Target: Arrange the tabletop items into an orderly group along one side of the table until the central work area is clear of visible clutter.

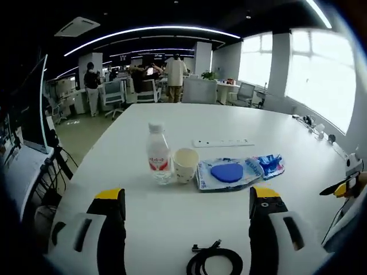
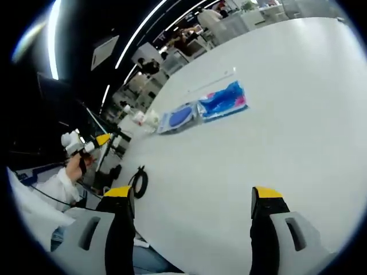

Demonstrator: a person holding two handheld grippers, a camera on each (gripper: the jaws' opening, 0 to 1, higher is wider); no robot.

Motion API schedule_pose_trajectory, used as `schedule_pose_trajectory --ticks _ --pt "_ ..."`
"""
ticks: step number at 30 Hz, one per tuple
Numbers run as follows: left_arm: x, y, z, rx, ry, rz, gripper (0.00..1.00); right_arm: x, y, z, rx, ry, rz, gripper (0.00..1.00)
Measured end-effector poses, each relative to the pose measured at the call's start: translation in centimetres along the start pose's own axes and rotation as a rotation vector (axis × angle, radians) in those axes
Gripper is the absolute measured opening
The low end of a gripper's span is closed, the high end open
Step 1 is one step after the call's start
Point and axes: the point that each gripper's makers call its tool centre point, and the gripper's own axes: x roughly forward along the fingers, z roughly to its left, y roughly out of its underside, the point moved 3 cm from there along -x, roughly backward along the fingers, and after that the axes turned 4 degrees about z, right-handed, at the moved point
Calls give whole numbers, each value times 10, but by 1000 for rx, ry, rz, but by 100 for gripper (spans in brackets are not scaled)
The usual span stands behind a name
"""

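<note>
Sitting in a row near the middle of the white table [image 1: 172, 217]: a small water bottle [image 1: 157, 153], a paper cup [image 1: 185, 165] touching it, then two flat plastic packs. Blue round thing inside the first pack [image 1: 226, 173], bright blue and pink on the second pack [image 1: 268, 165]. Behind them, a long white power strip [image 1: 222, 143]. Close to the front edge, a coiled black cable [image 1: 215, 262].

Left gripper [image 1: 188, 212] spread wide, holding nothing, low over the table just before the cable. Right gripper [image 2: 192, 212] spread wide too, holding nothing, over bare table, well apart from the packs.

Bottle: looks light, hard and a bit slippery; best squeezed around the middle, gently. Cup: very light, soft, easy to crush or tip; best pinched at the rim. Packs: thin, floppy, crinkly; best nipped at one edge and slid. Cable: bendy, likely to uncoil; best grabbed across the loop. Power strip: stiff; best gripped across the narrow way.
</note>
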Motion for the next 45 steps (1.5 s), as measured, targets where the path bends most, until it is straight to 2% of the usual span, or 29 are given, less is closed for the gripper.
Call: schedule_pose_trajectory --ticks 4,10,13,18,24,34,45 --pt "-6 9 -1 -8 7 7 91 -11 -6 -1 2 5 -46 83" --pt "-15 31 -6 -31 8 9 92 -27 1 -13 10 32 -72 82" --pt "-21 35 -7 -56 9 17 91 -34 3 -17 34 47 -95 83" --pt "-30 35 0 -47 -5 3 89 -30 7 -15 27 46 -89 82" --pt "-36 41 4 -62 -11 7 88 -30 0 -9 19 35 -104 82" --pt "-40 67 3 -86 -4 56 85 -30 5 -15 24 46 -88 81" --pt "-38 80 6 -109 -15 83 83 -27 6 -16 22 44 -76 81"
